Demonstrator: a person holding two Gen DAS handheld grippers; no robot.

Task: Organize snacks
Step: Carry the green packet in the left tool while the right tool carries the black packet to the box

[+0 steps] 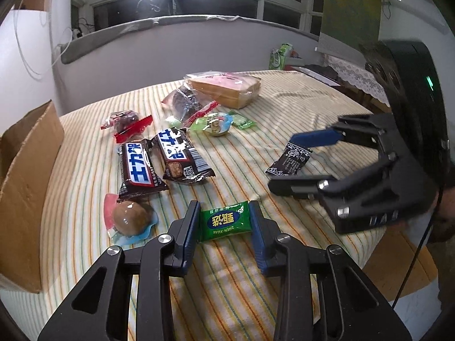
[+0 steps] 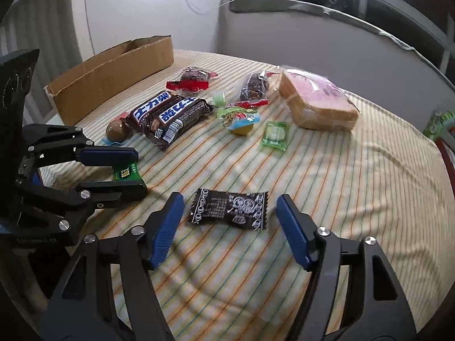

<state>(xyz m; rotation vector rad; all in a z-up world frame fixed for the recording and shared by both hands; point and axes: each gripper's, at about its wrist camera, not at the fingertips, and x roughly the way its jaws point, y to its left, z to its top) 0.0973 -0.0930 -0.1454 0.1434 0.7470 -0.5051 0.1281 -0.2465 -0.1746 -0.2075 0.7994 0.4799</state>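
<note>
My left gripper [image 1: 224,221] straddles a green candy packet [image 1: 225,224] on the striped cloth, pads touching its two ends; it also shows in the right wrist view [image 2: 125,172]. My right gripper [image 2: 229,213] is open around a black candy packet [image 2: 229,210], pads apart from it; the packet also shows in the left wrist view [image 1: 288,160]. Two Snickers bars [image 1: 162,160], a brown egg pack [image 1: 129,217], a bread bag [image 1: 226,86] and other small snacks lie beyond.
An open cardboard box [image 1: 25,176] stands at the table's left edge, seen also in the right wrist view [image 2: 113,74]. The striped tablecloth [image 2: 355,170] covers the round table. A green tissue pack [image 1: 280,55] sits on furniture behind.
</note>
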